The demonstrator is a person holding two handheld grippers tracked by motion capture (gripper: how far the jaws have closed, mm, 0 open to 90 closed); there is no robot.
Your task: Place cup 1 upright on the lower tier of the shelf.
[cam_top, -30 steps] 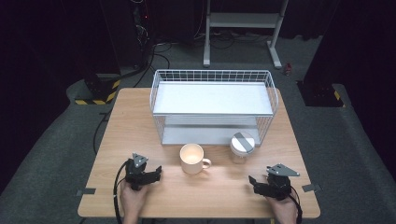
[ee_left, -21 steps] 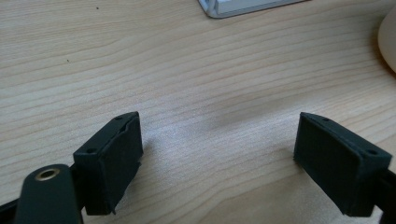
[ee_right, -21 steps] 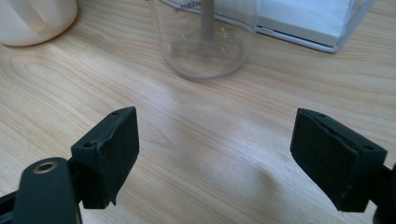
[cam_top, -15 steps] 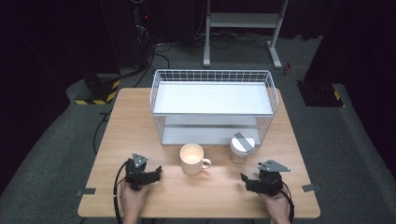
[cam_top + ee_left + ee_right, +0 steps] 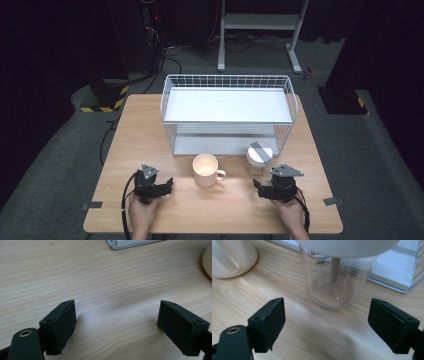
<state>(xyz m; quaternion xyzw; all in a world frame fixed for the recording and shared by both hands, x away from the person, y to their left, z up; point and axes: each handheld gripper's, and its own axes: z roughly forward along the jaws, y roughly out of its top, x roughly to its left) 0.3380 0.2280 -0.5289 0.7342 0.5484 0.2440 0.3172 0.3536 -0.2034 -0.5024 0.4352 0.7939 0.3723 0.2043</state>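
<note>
Two open grippers, right gripper (image 5: 263,188) facing clear jar (image 5: 332,277), left gripper (image 5: 161,186) idle

In the right gripper view the top edge cuts off the jar's (image 5: 332,287) lid; the mug (image 5: 232,257) is cropped at upper left.

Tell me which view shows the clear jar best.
The right gripper view: the clear jar stands close ahead, its glass wall and base plain. The high view shows its white lid from above, small.
</note>
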